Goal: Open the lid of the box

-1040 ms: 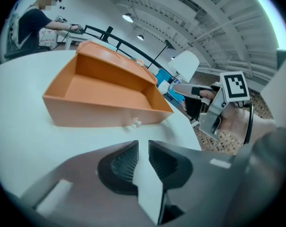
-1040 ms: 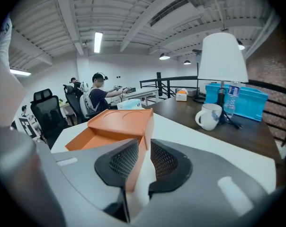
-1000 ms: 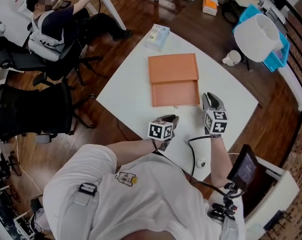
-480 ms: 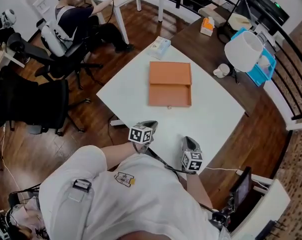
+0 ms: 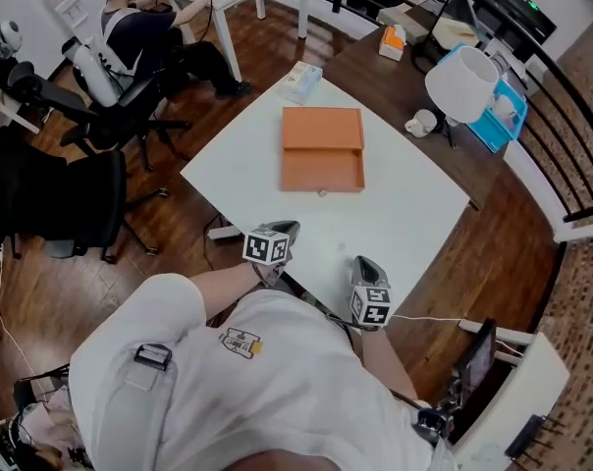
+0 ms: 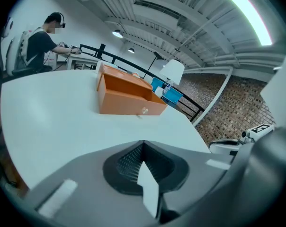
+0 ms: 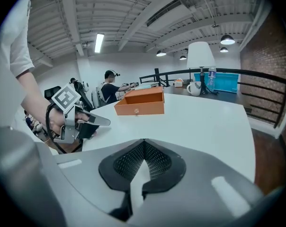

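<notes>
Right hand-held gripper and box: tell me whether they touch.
Apart. The head view shows bare table between the right hand-held gripper and the box; the right gripper view shows the same gap.

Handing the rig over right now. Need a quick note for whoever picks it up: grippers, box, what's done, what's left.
Left gripper: fingers shut, empty, at the near edge of the white table, clear of the box.
Right gripper: fingers shut, empty, also at the near edge.
Orange box: mid-table, clasp side facing the person. Its lid appears swung back behind it.
Done: lid looks open.
Left: apparently nothing, beyond checking the lid is fully back.
</notes>
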The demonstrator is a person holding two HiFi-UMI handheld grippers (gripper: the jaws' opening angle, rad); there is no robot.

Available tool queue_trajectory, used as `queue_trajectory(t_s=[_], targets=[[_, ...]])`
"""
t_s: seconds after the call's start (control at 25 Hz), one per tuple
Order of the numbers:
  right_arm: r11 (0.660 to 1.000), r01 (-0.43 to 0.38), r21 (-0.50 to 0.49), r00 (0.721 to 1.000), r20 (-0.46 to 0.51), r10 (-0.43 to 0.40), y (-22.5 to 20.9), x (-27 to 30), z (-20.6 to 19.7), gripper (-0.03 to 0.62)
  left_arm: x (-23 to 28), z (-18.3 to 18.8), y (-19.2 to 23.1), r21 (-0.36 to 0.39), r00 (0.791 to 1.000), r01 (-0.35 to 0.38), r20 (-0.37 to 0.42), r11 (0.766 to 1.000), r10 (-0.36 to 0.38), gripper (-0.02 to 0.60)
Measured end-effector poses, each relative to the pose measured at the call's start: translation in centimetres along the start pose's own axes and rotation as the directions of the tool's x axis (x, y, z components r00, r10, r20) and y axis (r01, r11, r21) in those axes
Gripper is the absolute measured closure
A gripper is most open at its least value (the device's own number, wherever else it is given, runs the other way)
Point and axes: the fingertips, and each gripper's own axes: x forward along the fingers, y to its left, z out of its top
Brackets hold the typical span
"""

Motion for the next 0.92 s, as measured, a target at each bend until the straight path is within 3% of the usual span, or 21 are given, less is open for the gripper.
queue_trajectory(t_s=[0.32, 0.92], targets=[[1.0, 0.005, -0.029, 1.0, 0.012, -0.004, -0.6, 1.0, 0.9, 0.595, 0.3, 1.2, 0.9, 0.013, 1.0, -0.013, 0.023, 1.0, 0.013, 0.581], [0.999, 0.039, -0.018, 0.999, -0.011, -0.039, -0.3, 0.2, -0.3, 0.595, 0.4, 0.0, -0.6, 0.035, 1.0, 0.025, -0.01, 0.999, -0.025, 0.581]])
